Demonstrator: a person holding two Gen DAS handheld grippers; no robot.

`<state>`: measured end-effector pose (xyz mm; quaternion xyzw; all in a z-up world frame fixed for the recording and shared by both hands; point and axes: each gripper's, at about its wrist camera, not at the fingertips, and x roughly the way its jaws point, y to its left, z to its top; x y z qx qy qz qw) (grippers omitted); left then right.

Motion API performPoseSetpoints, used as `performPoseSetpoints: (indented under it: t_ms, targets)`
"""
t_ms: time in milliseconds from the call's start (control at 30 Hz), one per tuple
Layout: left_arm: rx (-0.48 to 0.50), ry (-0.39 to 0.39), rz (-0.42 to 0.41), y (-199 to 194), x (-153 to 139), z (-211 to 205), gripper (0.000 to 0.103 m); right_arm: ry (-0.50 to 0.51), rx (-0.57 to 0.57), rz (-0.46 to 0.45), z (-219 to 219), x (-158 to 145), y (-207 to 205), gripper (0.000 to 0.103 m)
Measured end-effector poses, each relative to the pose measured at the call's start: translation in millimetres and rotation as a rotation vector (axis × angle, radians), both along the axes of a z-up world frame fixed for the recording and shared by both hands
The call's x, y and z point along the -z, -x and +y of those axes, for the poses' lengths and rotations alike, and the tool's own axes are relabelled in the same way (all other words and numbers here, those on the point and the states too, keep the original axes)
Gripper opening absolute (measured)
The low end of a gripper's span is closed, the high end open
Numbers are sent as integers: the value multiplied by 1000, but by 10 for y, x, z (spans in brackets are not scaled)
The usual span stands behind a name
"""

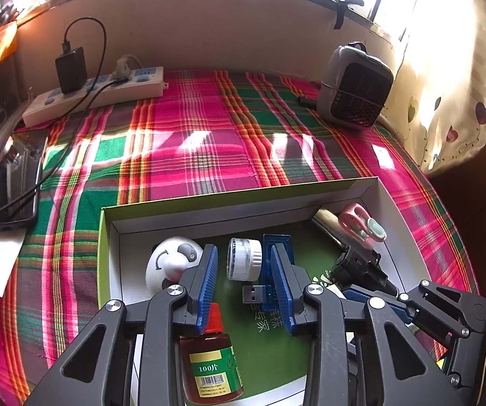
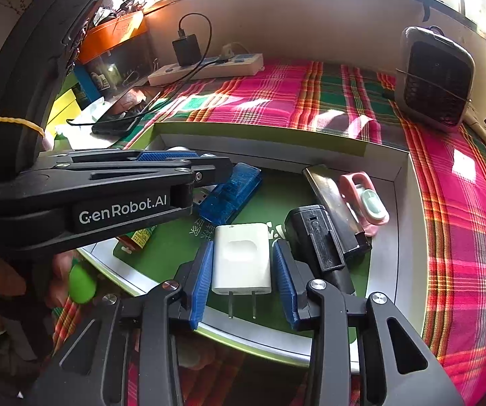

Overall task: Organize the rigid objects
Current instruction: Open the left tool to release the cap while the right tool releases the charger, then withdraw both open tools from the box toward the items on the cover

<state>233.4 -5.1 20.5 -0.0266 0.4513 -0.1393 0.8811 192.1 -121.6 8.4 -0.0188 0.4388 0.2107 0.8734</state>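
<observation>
A shallow box (image 1: 243,199) with a green floor lies on the plaid cloth; it also shows in the right wrist view (image 2: 402,203). My left gripper (image 1: 243,264) is open over it, a small white cylinder (image 1: 244,258) between its fingers, untouched. A blue USB device (image 1: 268,280), a white round gadget (image 1: 170,264) and an amber pill bottle (image 1: 212,368) lie around it. My right gripper (image 2: 243,264) is open around a white charger (image 2: 243,257) with its prongs toward me; the pads stand just off its sides. A black device (image 2: 317,237) and pink clip (image 2: 365,199) lie to its right.
A white power strip (image 1: 97,93) with a black adapter (image 1: 70,69) lies at the back left, and a phone (image 1: 14,186) on its cable at the left. A grey heater (image 1: 354,84) stands at the back right. My left gripper's body (image 2: 90,196) crosses the right wrist view.
</observation>
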Motion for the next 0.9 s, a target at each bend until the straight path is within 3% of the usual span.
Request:
performPoseSetpoints:
  t_ms: [267,900]
  targets:
    - [-7,-7,-23,92,-63,21,34,-9,7,-15,-31,-33,58,47]
    - [-41,-29,-104,596,-321,83,36,-21,57,-74,-181,-219,338,48]
